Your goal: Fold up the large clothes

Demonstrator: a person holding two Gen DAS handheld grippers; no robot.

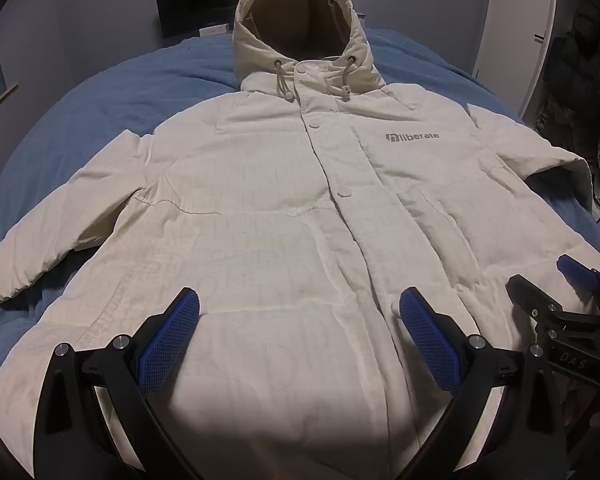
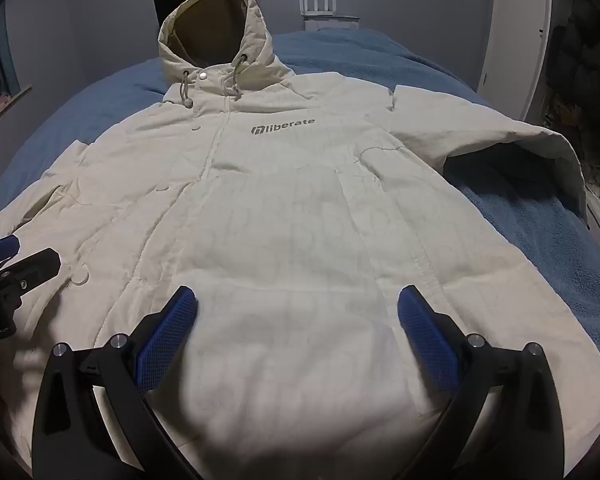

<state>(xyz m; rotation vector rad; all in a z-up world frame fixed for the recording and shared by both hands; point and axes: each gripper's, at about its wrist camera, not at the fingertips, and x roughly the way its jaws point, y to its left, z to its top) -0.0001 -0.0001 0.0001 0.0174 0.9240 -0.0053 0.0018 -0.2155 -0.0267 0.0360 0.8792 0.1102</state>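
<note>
A cream hooded padded jacket (image 1: 268, 208) with a grey "liberate" logo lies spread flat, front up, on a blue bed cover; it also shows in the right wrist view (image 2: 300, 220). Its hood (image 1: 300, 28) points away from me and both sleeves are spread out. My left gripper (image 1: 300, 312) is open and empty above the hem, left of the button placket. My right gripper (image 2: 298, 312) is open and empty above the hem on the logo side. Each gripper shows at the edge of the other's view, the right one (image 1: 576, 280) and the left one (image 2: 4, 256).
The blue bed cover (image 1: 100, 92) extends around the jacket on all sides. A dark screen (image 1: 196, 4) stands against the grey wall behind the hood. A white door (image 1: 516, 20) and dark hanging clothes (image 1: 580, 60) are at the right. A white router (image 2: 326, 4) sits behind the bed.
</note>
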